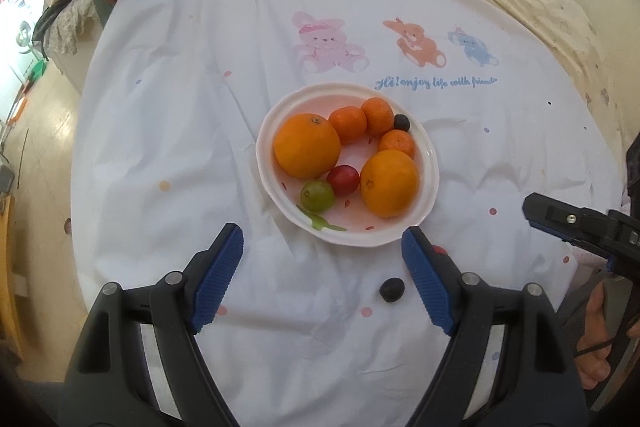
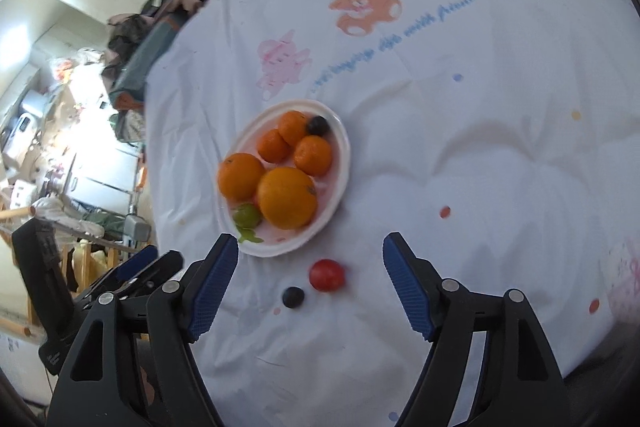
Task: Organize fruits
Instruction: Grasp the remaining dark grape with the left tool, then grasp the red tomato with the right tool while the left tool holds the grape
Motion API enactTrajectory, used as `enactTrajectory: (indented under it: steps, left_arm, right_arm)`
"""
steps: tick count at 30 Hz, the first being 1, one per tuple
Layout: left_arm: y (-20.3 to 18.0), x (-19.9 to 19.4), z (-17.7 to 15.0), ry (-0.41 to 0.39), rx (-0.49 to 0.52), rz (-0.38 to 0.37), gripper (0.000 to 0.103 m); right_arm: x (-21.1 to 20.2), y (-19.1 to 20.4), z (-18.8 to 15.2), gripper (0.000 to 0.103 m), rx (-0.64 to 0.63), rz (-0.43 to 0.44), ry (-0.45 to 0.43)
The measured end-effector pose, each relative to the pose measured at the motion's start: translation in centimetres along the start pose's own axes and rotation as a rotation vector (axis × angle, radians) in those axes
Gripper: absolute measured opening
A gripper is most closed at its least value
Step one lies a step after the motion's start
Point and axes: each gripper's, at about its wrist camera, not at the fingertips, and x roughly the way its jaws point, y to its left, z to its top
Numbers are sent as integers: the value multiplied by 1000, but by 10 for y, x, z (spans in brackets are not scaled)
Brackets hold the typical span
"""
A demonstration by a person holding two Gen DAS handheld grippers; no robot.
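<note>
White cartoon-print cloth: round white plate (image 2: 344,163) of oranges; small red fruit (image 2: 327,275) and dark berry (image 2: 293,297) off its near rim. Light, soft, rollable; pinch gently across middles. Your left gripper (image 1: 322,279) and right gripper (image 2: 308,283): both agape, empty.

Fruit-filled plate (image 1: 430,163) (dark grape (image 1: 392,289) outside)

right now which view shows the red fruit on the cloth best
The right wrist view: the red fruit lies in the open on the cloth, beside the dark berry, just short of the plate. In the left wrist view only a red sliver shows behind a finger.
</note>
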Motion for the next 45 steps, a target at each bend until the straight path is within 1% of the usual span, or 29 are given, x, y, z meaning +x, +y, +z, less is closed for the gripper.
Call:
enactTrajectory:
  steps: [2,6,9,12,13,15,16,17,18,19,20,22,24,26,30,32,35,38,41,45]
  left_arm:
    - [0,5,-2,18,6,-8,79]
    - [-3,14,-8,61,21,-23,79]
    - [-12,29,-15,135,49,-55,79]
    - [-28,47,-23,205,104,-68,77]
    - [-35,53,-26,222,126,-72,72]
    - [-51,66,-31,258,179,-82,66]
    - [-55,71,-32,269,194,-86,65]
    - [-62,78,-35,299,216,-102,65]
    - [-66,84,-37,326,236,-110,58]
    - [-70,89,-38,338,254,-105,49]
    - [-74,95,-41,348,274,-89,47]
    - [-76,100,-42,360,287,-78,36]
    - [-77,102,-43,358,289,-68,30]
    - [-79,101,-44,359,294,-85,18]
    - [-80,96,-44,351,288,-110,18]
    - [-79,89,-43,331,273,-121,18]
    - [-74,77,-41,295,250,-104,18]
    - [-64,66,-38,266,196,-95,18]
    - [-45,55,-34,231,133,-82,18]
    - [-20,38,-27,182,48,-59,18]
  right_arm:
    - [6,-10,1,78,52,-7,25]
    - [11,-20,3,78,98,-26,33]
    - [13,-21,3,78,107,-33,42]
    - [14,-21,4,78,107,-32,45]
    - [13,-21,4,78,109,-30,44]
    - [12,-23,4,78,116,-27,40]
    - [11,-24,4,78,121,-23,40]
    - [11,-26,4,78,128,-16,41]
    - [11,-27,4,78,134,-10,44]
    - [11,-28,5,78,140,-6,46]
    - [11,-30,5,78,147,-4,47]
    - [11,-32,6,78,155,-5,48]
    - [11,-34,6,78,165,0,48]
    - [11,-35,7,78,171,3,50]
    - [12,-32,6,78,169,11,53]
    - [12,-31,6,78,161,7,53]
    - [11,-31,6,78,153,1,50]
    - [12,-31,5,78,153,-4,51]
    - [15,-29,4,78,144,-14,60]
    - [24,-20,1,78,96,-42,83]
